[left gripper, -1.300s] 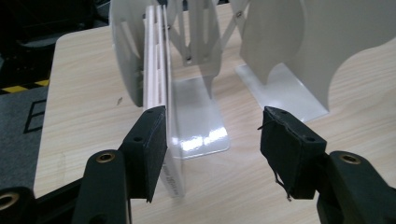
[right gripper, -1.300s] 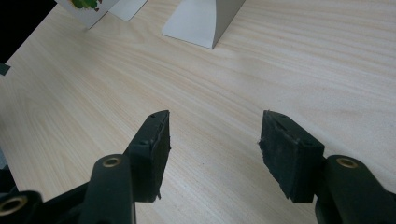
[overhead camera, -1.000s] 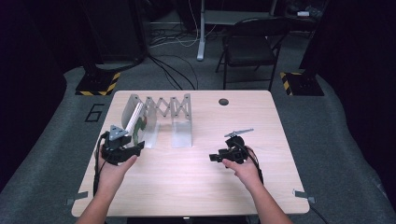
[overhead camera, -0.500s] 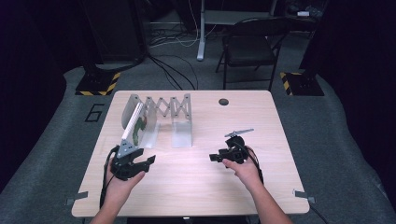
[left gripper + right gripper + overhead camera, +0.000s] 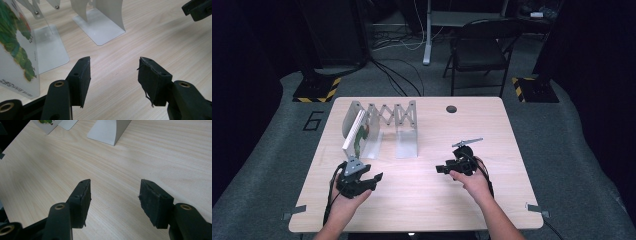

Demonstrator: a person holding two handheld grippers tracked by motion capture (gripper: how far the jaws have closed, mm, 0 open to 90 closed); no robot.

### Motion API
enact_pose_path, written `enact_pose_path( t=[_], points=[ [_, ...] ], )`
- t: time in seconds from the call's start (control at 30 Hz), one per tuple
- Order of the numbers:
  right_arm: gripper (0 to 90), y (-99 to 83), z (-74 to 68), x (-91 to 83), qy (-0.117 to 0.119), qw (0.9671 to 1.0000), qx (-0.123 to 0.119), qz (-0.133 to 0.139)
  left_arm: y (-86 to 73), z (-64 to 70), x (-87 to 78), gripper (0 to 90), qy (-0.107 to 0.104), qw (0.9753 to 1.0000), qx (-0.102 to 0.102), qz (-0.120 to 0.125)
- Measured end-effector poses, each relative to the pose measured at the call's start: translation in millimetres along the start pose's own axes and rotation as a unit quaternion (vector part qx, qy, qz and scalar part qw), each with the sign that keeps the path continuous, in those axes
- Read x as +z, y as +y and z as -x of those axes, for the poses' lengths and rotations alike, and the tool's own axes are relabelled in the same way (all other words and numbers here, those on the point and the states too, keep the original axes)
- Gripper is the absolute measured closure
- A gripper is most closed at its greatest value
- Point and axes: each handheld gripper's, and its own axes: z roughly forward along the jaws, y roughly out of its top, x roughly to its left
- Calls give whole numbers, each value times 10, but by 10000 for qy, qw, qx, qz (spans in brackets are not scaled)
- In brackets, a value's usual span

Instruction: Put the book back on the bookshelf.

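Our left gripper point(image 5: 373, 179) hangs just above the table point(image 5: 422, 200) with its jaws spread wide and nothing between them, and our right gripper point(image 5: 442, 168), well apart from it, is likewise released and empty. The book point(image 5: 354, 132) stands upright in the leftmost slot of the expanding rack point(image 5: 394, 117), a little beyond the left gripper, touched by neither. We judge that the shelving looks done, since nothing loose is left on the tabletop to place. By our count: one book, one rack, two grippers, and one folding chair point(image 5: 482, 47) beyond the table.
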Motion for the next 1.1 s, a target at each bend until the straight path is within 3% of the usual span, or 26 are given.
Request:
enact_pose_path(
  t=[0.23, 0.47, 0.6, 0.63, 0.8, 0.97, 1.1],
  points=[
    [425, 0, 6, 1, -7, 10000, -47, 18, -55, -4, 109, 440, -57, 9999, 117, -66],
    [425, 0, 20, -7, -3, 10000, -40, 54, -167, 59, 254, 440, -371, 9984, 245, -347],
    [425, -7, 19, -6, -23, 10000, -22, 7, -239, 115, 355, 440, -566, 9961, 374, -567],
    [425, -10, 19, -1, -14, 10000, -3, -1, -262, 149, 409, 440, -654, 9946, 508, -622],
    [425, -12, 20, 0, -23, 10000, -4, -6, -270, 197, 446, 439, -776, 9929, 567, -694],
    [425, -21, 32, 6, -37, 10000, 17, -39, -288, 217, 487, 437, -819, 9916, 643, -770],
    [425, -22, 31, 19, -57, 10000, -51, -37, -307, 237, 528, 432, -803, 9919, 612, -775]
  ],
)
